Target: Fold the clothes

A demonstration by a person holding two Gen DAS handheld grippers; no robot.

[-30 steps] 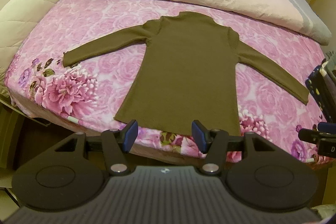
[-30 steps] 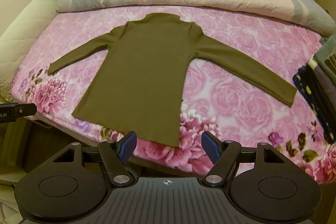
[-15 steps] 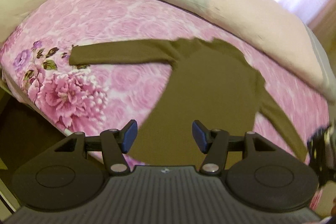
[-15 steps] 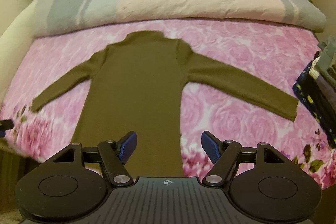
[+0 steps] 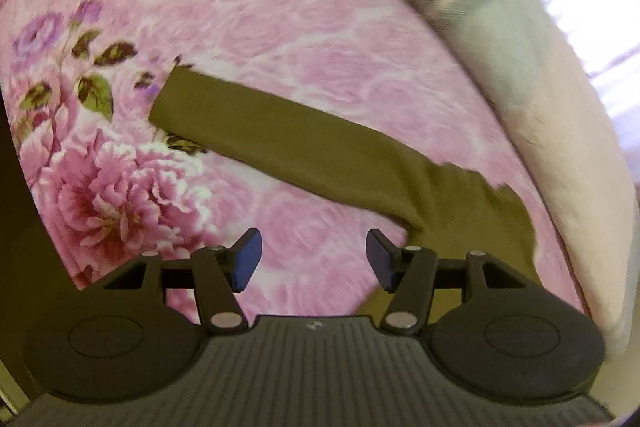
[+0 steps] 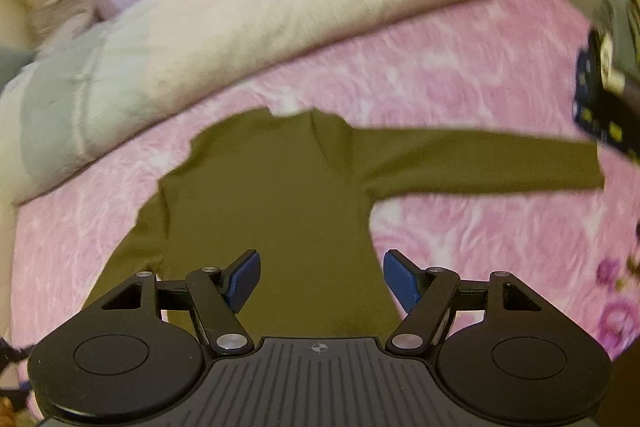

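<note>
An olive long-sleeved top (image 6: 272, 195) lies flat on the pink floral bedsheet (image 6: 480, 75), sleeves spread out. In the left wrist view its left sleeve (image 5: 288, 143) runs across the frame, cuff at the left. My left gripper (image 5: 312, 259) is open and empty, hovering above the sheet just in front of that sleeve, near the armpit. My right gripper (image 6: 320, 279) is open and empty above the top's body; the right sleeve (image 6: 480, 163) stretches to the right. The hem is hidden below both grippers.
A folded grey and cream duvet (image 6: 248, 11) lies along the far side of the bed, also in the left wrist view (image 5: 520, 39). A dark stack of patterned fabric (image 6: 600, 99) sits at the bed's right edge. The bed's near-left edge (image 5: 24, 163) drops off to dark floor.
Both grippers have moved forward over the bed and closer to the top. The left swung toward the left sleeve, the right over the body. Both stayed open.
</note>
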